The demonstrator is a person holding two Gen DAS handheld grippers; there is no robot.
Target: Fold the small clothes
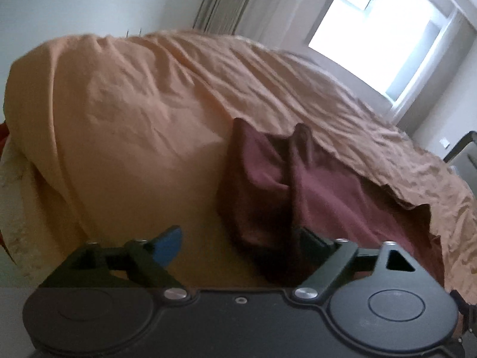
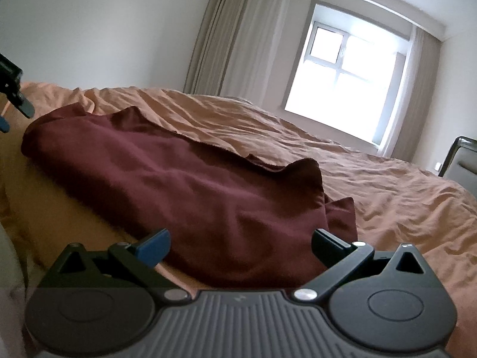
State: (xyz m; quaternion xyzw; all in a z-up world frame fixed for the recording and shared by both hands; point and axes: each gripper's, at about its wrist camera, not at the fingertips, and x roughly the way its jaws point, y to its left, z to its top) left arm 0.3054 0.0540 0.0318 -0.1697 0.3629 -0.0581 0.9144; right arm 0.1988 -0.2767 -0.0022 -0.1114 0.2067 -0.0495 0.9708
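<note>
My left hand-held gripper (image 1: 235,238): the fingers stand wide apart. The blue-padded one is bare at the lower left of the left wrist view. The other, at the lower right, is partly hidden behind a dark fold of cloth. I cannot tell whether that finger touches the fold, and nothing is pinched between the two.
My right hand-held gripper (image 2: 240,243): also spread wide, and it has hold of nothing. The near edge of the cloth lies in the gap between the fingers at the bottom centre of the right wrist view.
Maroon cloth (image 2: 167,179): this is the piece to fold. It lies spread and rumpled on the bed and fills the middle of the right wrist view from the left edge towards the lower right. In the left wrist view (image 1: 322,197) it sits right of centre, with one end bunched into upright folds.
Bed cover (image 1: 143,113): orange-tan and creased. It lies under the cloth and runs on to the far side of the frame.
Left gripper seen from my right: its dark fingers (image 2: 23,106) show at the far left edge, just beside the left end of the cloth.
Window (image 2: 348,80): bright, in the upper right.
Curtains (image 2: 235,35): pale, to the left of the window.
Chair (image 2: 462,161): dark frame at the right edge.
</note>
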